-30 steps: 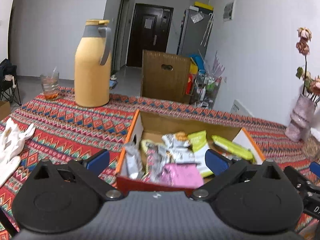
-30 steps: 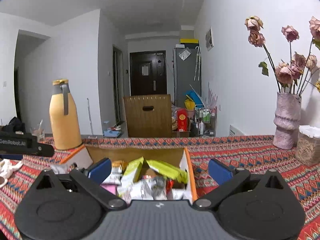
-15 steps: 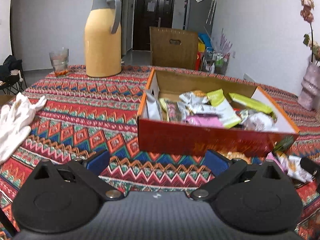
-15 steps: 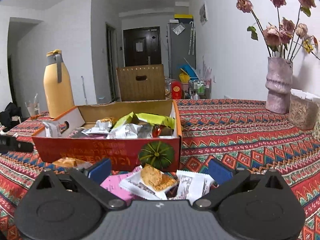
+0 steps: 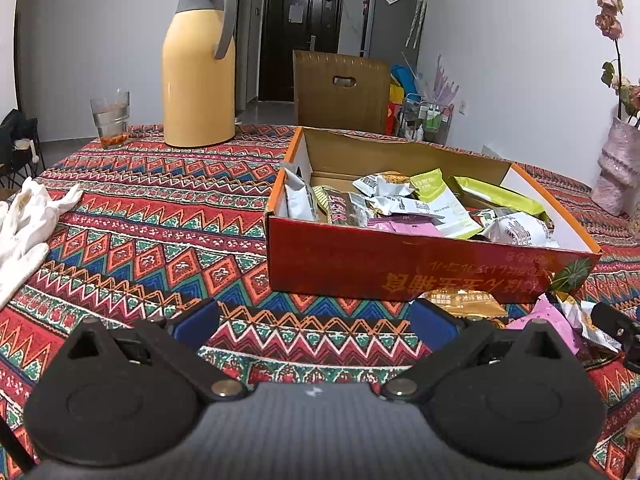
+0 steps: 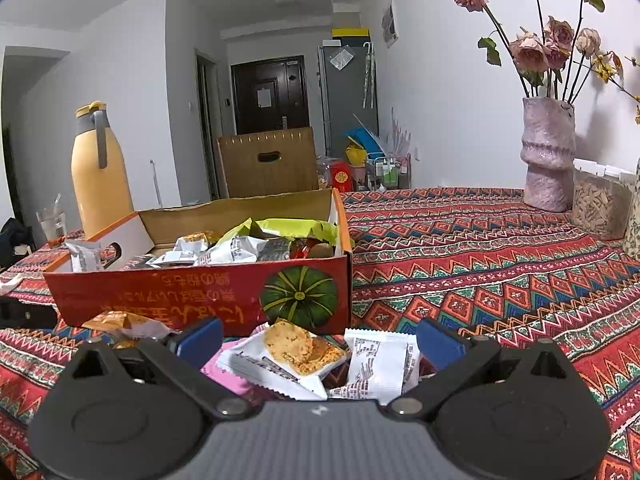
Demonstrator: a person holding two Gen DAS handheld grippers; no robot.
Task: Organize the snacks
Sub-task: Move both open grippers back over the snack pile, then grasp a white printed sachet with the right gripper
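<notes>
Between open tool (image 6: pixel 318 336) tips, cracker packet (image 6: pixel 286 356) lies crosswise.

Both wrist views look low across the table, sharing the snack box (image 5: pixel 420 264).

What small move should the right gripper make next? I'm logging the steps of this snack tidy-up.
Probably ease the right gripper forward and down, then close on the cracker packet. Its jaws stand open with that packet lying loose on the tablecloth between them, outside the red cardboard box that already holds most snacks. The left gripper is open over bare cloth.
</notes>
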